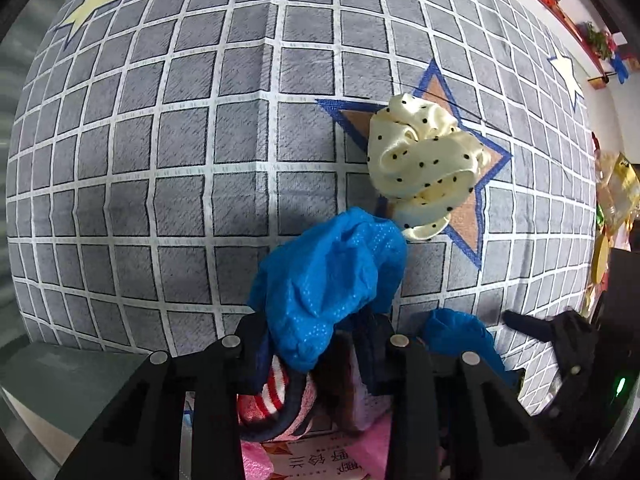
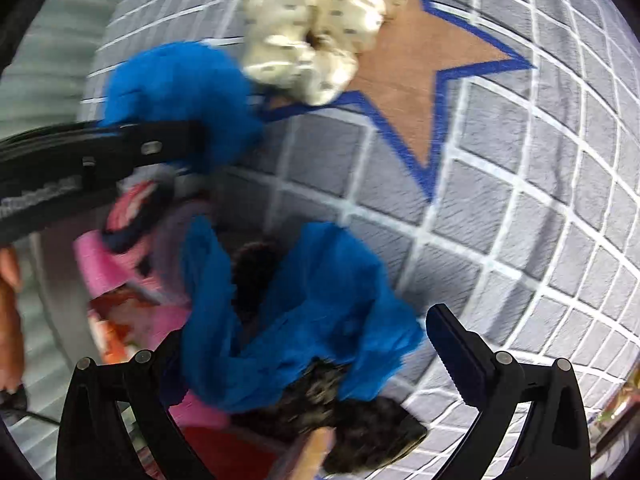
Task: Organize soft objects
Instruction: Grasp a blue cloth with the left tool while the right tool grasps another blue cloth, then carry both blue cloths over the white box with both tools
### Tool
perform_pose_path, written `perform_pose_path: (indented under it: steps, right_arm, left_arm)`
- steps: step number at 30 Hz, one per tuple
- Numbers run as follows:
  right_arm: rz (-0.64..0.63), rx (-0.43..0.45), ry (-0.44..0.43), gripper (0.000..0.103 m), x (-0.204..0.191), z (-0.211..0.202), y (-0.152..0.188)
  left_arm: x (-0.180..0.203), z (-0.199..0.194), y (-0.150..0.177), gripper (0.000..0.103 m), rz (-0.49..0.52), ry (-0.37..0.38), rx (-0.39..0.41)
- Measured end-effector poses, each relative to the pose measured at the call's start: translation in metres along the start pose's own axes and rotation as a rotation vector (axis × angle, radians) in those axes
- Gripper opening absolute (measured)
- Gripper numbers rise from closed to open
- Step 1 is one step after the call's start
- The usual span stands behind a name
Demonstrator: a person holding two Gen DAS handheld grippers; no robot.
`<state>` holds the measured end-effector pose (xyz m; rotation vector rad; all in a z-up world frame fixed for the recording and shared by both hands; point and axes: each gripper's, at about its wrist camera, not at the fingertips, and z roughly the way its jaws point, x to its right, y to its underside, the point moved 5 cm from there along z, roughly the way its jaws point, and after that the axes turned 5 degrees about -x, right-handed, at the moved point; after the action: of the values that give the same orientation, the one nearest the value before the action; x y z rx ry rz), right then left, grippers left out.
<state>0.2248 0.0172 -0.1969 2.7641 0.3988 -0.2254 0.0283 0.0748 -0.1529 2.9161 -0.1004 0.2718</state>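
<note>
My left gripper point(image 1: 324, 332) points down at a heap of soft things, its fingers pinched on a crumpled blue cloth point(image 1: 332, 276) that bulges out in front of them. Under it lie a red-and-white striped sock point(image 1: 276, 392) and something dark navy. My right gripper point(image 2: 308, 332) stands wide open over a second blue cloth point(image 2: 320, 300) and a dark fuzzy item point(image 2: 360, 420), its pads clear of both. A cream polka-dot scrunchie point(image 1: 420, 160) lies apart on the brown star point(image 2: 420, 72). In the blurred right wrist view, the left gripper's finger point(image 2: 160, 144) sits against the first blue cloth point(image 2: 180, 92).
Everything rests on a grey grid-patterned blanket point(image 1: 160, 160) with yellow and brown stars. Something pink and a printed box point(image 1: 304, 456) lie beneath the heap. Coloured clutter point(image 1: 616, 192) lines the blanket's right edge. A person's hand point(image 2: 10, 280) shows at the left.
</note>
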Motion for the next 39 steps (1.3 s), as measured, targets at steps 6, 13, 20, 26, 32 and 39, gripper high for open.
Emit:
perform_pose_path:
  steps: [6,13,20,26,32,39]
  right_arm:
    - [0.193,0.034,0.157,0.103,0.086,-0.008,0.029]
    - [0.200,0.085,0.038,0.103,0.092,-0.018,0.040]
    - [0.189,0.094,0.226,0.103,0.074,-0.004,0.040]
    - [0.219,0.087,0.178,0.094,0.055,0.002,0.027]
    - [0.200,0.191,0.150,0.030,0.060,-0.033,0.031]
    - [0.258,0.310,0.063,0.030,0.079,-0.083,0.050]
  left_arm:
    - [0.012,0.007,0.000,0.039,0.005,-0.007,0.012]
    - [0.031,0.032,0.007,0.040,0.008,-0.032,0.017]
    - [0.055,0.056,-0.002,0.043,0.020,-0.047,-0.002]
    - [0.075,0.062,0.000,0.031,0.057,-0.049,0.042]
    - [0.095,0.032,0.005,0.025,0.089,-0.063,0.150]
    - [0.118,-0.007,0.010,0.025,0.131,-0.091,0.259]
